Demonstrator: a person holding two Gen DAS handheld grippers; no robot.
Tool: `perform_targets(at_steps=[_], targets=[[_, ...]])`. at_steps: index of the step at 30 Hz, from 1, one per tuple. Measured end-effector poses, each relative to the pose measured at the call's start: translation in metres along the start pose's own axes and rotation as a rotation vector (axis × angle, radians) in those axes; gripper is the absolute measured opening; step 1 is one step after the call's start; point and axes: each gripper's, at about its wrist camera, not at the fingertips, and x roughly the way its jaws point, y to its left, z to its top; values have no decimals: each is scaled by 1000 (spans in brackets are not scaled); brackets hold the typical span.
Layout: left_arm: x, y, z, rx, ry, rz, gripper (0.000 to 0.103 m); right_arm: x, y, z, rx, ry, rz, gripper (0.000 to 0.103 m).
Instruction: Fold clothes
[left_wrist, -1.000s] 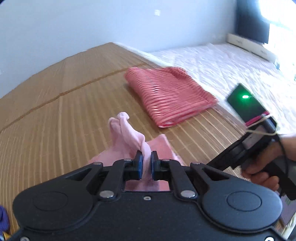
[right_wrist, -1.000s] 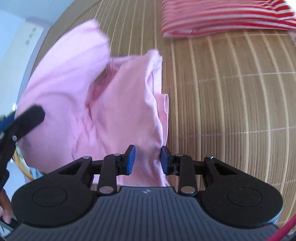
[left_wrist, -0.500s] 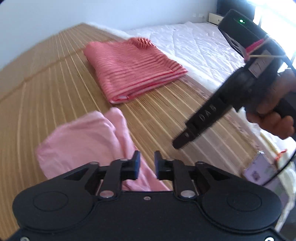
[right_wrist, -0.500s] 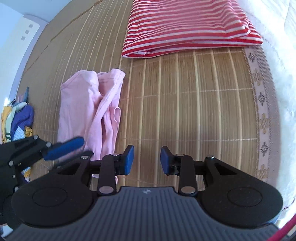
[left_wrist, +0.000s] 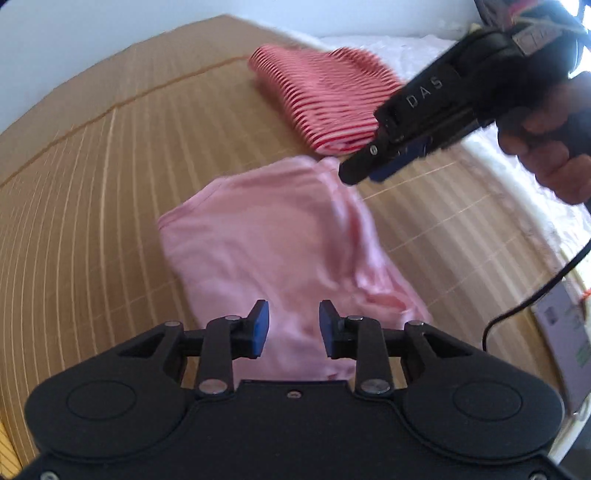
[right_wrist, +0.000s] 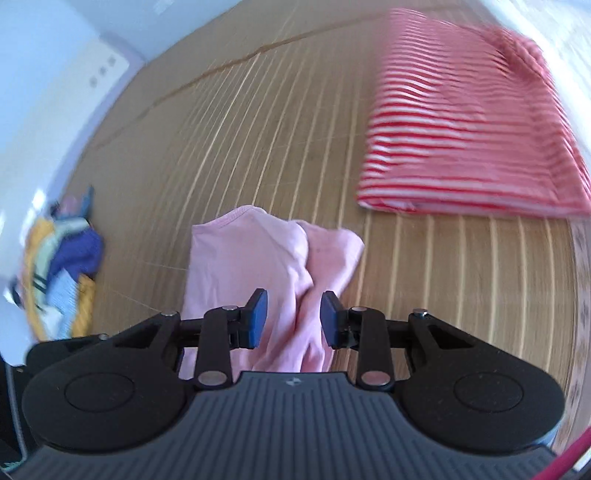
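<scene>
Hovering released over a rumpled pink garment (left_wrist: 280, 251) on a bamboo mat (left_wrist: 110, 206): left gripper (left_wrist: 292, 328), just opened, and right gripper (right_wrist: 293, 317).

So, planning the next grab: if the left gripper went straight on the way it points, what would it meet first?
Most likely the pink garment lying on the bamboo mat; the left gripper is open, nothing between its pads.

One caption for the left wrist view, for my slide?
Open left gripper above the pink garment on a bamboo mat.
</scene>
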Motion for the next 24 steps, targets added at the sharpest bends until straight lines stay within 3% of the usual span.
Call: perform_targets(at_steps=[4, 8, 10, 16, 18, 20, 24], targets=[[9, 10, -7, -19, 19, 9, 32, 27, 13, 7, -67, 52, -57, 37], [13, 14, -12, -22, 36, 6, 32, 40, 16, 8, -102, 95, -100, 12], [14, 15, -14, -23, 38, 5, 32, 38, 16, 10, -116, 90, -110, 9], [13, 20, -25, -33, 58, 2, 33, 32, 14, 12, -165, 47, -218, 12], [13, 23, -28, -49, 67, 3, 33, 30, 13, 10, -186, 47, -247, 21], [10, 25, -30, -56, 63, -1, 33, 21, 16, 7, -203, 50, -253, 28], [4, 26, -26, -40, 31, 4, 33, 5, 24, -12, -238, 89, -187, 29]])
